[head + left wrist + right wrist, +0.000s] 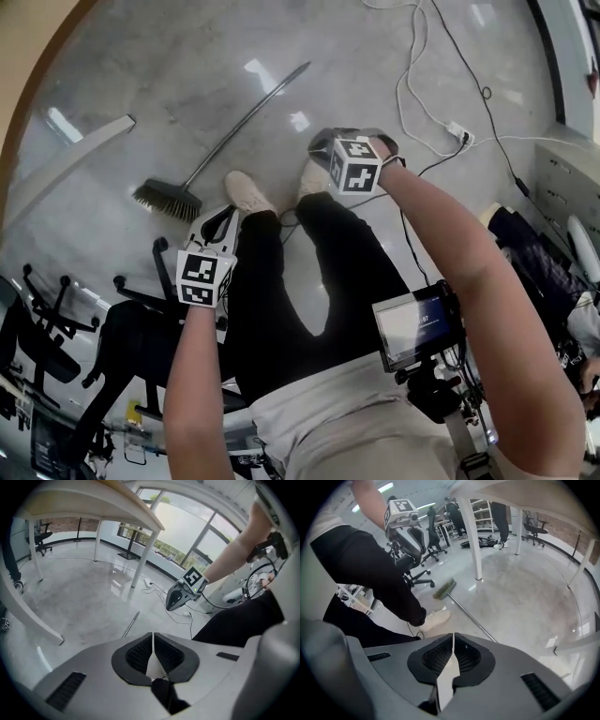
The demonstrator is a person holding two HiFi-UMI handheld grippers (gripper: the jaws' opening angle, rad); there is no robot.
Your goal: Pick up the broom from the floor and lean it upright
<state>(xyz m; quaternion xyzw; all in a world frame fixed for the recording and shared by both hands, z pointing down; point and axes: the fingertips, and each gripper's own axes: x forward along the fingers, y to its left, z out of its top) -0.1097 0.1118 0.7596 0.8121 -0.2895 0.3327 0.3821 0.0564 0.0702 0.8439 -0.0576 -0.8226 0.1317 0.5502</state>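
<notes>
The broom (167, 199) lies flat on the grey floor, its dark bristle head at the left and its thin metal handle (248, 117) running up to the right. My left gripper (223, 214) hangs just right of the bristle head, above the floor, jaws shut and empty. My right gripper (319, 142) hovers right of the handle's middle, also shut on nothing. In the right gripper view the broom head (444, 588) and handle (471, 618) lie ahead of the shut pads (445, 656). The left gripper view shows only the handle's tip (131, 624) beyond its shut pads (161, 653).
The person's pale shoes (248, 192) stand between the grippers, close to the broom. A white table leg (80, 150) lies left of it. Cables (412, 75) and a power strip (459, 134) trail at upper right. Office chairs (56, 347) crowd the lower left.
</notes>
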